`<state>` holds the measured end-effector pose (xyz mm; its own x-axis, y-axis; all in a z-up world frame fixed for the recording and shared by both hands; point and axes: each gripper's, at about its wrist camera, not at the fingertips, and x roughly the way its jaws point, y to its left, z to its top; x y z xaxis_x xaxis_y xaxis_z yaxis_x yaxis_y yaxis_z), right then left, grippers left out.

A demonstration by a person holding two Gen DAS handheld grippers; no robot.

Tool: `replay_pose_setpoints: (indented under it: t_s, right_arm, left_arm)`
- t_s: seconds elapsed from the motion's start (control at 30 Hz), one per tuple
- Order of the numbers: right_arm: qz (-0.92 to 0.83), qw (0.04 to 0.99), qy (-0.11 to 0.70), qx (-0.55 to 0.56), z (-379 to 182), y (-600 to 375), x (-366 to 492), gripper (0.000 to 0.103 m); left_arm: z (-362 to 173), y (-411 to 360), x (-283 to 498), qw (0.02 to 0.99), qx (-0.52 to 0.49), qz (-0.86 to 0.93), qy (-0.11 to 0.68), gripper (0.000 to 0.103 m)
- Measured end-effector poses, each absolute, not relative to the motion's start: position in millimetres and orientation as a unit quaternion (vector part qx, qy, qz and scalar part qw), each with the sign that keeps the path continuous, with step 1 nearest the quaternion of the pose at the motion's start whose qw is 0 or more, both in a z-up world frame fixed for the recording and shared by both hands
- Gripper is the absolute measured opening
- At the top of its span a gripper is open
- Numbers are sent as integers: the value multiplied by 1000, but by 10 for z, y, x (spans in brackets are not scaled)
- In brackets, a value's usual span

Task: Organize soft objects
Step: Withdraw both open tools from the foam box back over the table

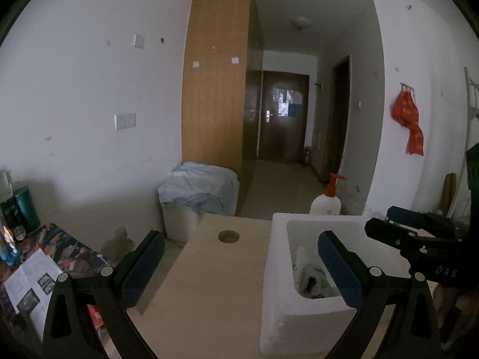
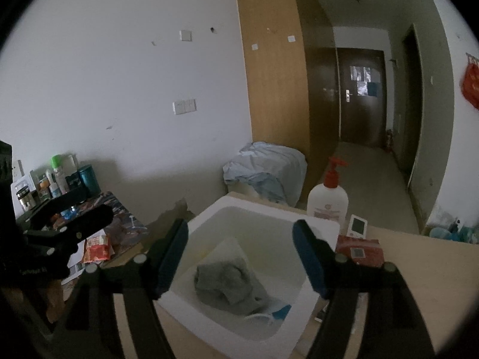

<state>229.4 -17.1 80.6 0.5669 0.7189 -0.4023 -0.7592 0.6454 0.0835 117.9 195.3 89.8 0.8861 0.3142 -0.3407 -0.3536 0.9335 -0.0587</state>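
Note:
A white foam box (image 2: 209, 218) stands on the pale wooden table (image 2: 425, 263). Inside it lies a crumpled grey cloth (image 2: 230, 284) beside a blue and white item (image 2: 278, 312). My right gripper (image 2: 241, 257) hovers over the box, open, with nothing between its blue pads (image 2: 308, 257). In the left wrist view the same box (image 1: 275, 269) sits to the right, with a whitish cloth (image 1: 311, 278) showing inside. My left gripper (image 1: 239, 269) is open above the table, its right finger over the box. The right gripper (image 1: 416, 239) reaches in from the right edge.
A white pump bottle with a red top (image 2: 327, 197), a small white device (image 2: 357, 226) and a red packet (image 2: 359, 251) stand right of the box. The table (image 1: 209, 284) has a round hole (image 1: 229, 236). Bottles (image 2: 60, 179) and papers crowd a low side table at left.

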Motion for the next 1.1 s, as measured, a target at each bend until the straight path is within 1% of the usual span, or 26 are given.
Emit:
replay_pose_setpoints:
  t_s: [0.07, 0.2, 0.33, 0.37, 0.4, 0.43, 1.1]
  right_arm:
    - [418, 885, 201, -48, 819, -189, 2278, 78]
    - [415, 888, 193, -45, 860, -264, 2216, 90]
    - [406, 894, 186, -45, 897, -348, 2132, 95]
    - [404, 895, 186, -45, 905, -378, 2118, 97]
    - [401, 896, 184, -46, 916, -418, 2088, 102]
    - [395, 900, 179, -46, 927, -457, 2053, 103]
    - [310, 939, 147, -21, 1091, -1305, 1502, 103]
  left_arm:
    - [903, 1937, 1166, 969, -58, 172, 165, 102]
    - [923, 1885, 1123, 971, -59, 168, 163, 102]
    - [948, 1808, 1084, 972, -58, 160, 160, 102]
    - [958, 1785, 1072, 973, -57, 158, 160, 102]
    - [969, 1757, 1058, 973, -56, 156, 159, 102]
    - [982, 1730, 1040, 974, -56, 154, 157, 103]
    - [1127, 1045, 738, 987, -51, 73, 137, 103]
